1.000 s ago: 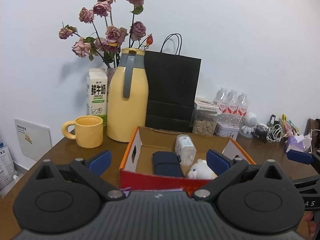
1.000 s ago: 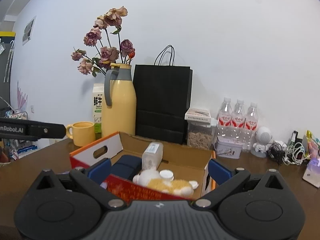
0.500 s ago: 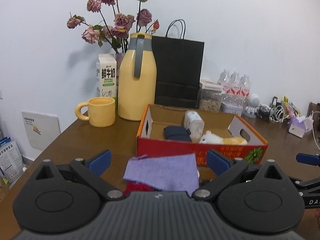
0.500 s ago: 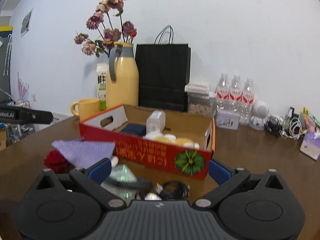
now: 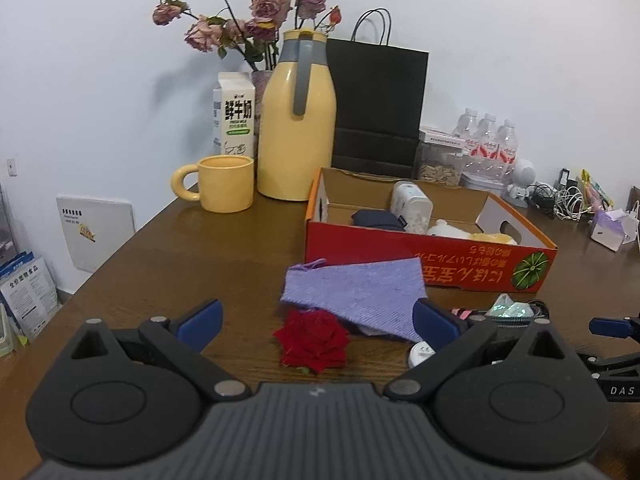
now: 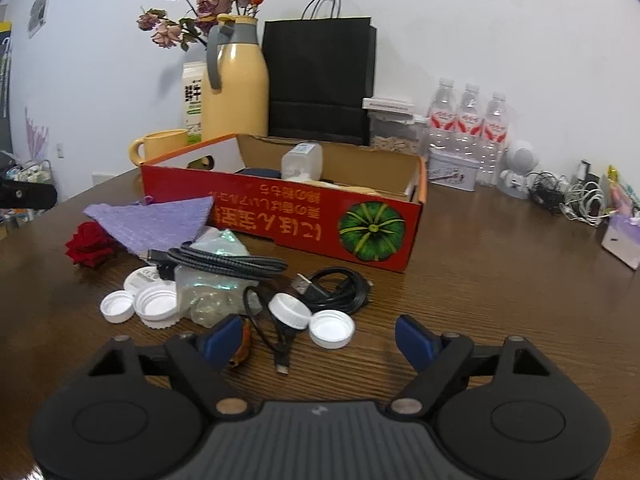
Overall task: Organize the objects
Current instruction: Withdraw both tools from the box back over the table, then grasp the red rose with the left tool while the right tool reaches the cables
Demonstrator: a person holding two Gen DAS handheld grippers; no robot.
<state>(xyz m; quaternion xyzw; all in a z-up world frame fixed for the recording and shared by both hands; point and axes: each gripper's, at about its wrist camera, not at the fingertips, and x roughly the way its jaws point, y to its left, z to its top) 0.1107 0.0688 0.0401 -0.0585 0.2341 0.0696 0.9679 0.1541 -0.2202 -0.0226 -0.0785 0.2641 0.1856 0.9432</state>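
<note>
A red cardboard box (image 5: 428,264) holds a white bottle (image 5: 410,204), a dark pouch (image 5: 378,218) and a plush toy (image 5: 460,234). In front of it lie a purple cloth (image 5: 356,292) and a red rose (image 5: 314,340). My left gripper (image 5: 316,320) is open, its fingers on either side of the rose without touching it. My right gripper (image 6: 320,338) is open above the table with its jaws closing. A white cap (image 6: 332,328) and a black cable's plug (image 6: 282,362) lie between its fingers, untouched. More caps (image 6: 156,304), a braided cable (image 6: 224,264) and a clear bag (image 6: 208,292) lie nearby.
Along the back wall stand a yellow jug (image 5: 296,120), a yellow mug (image 5: 224,188), a milk carton (image 5: 234,116), a black paper bag (image 5: 376,108) and water bottles (image 6: 468,120). Tangled chargers (image 6: 568,196) sit at the far right. The table's edge (image 5: 120,248) runs down the left.
Both grippers have drawn back from over the box and sunk toward the table, bringing the cloth, rose, caps and cables into view. The right jaws stand narrower than before.
</note>
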